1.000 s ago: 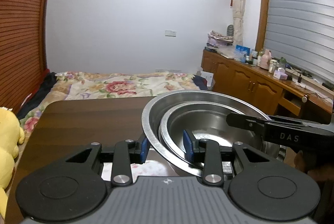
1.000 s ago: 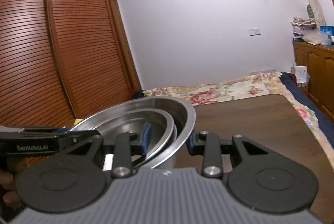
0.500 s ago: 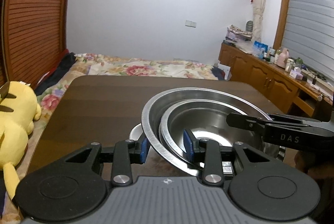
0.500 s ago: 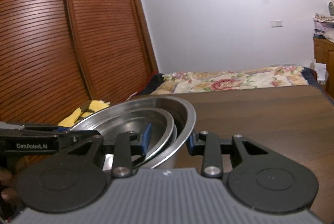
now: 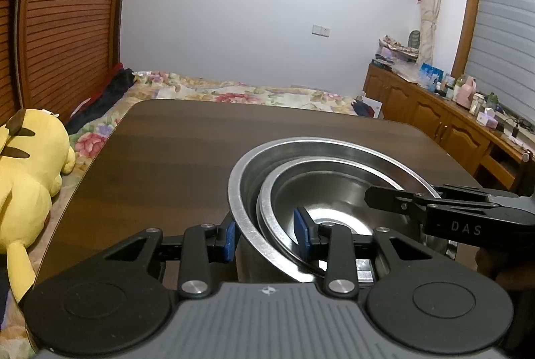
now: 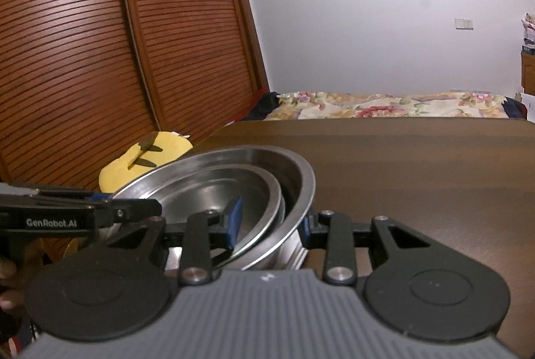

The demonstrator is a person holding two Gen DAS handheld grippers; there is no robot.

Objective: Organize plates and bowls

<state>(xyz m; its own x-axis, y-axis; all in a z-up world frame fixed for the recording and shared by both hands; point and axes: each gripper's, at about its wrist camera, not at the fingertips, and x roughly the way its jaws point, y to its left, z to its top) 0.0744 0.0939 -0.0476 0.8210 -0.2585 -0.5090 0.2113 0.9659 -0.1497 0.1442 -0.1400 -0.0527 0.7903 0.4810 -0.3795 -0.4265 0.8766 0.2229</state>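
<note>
Left to right: yellow plush toy [image 5: 26, 171] lies off the table's left edge, then our left gripper [image 5: 265, 233] is clamped over the near-left rims of the nested steel bowls [image 5: 334, 191], one blue pad outside the big bowl's wall, the other inside the smaller bowl. Our right gripper [image 6: 269, 221] is clamped the same way on the opposite rims, so we hold the stack between both over the dark wooden table [image 5: 187, 151].
</note>
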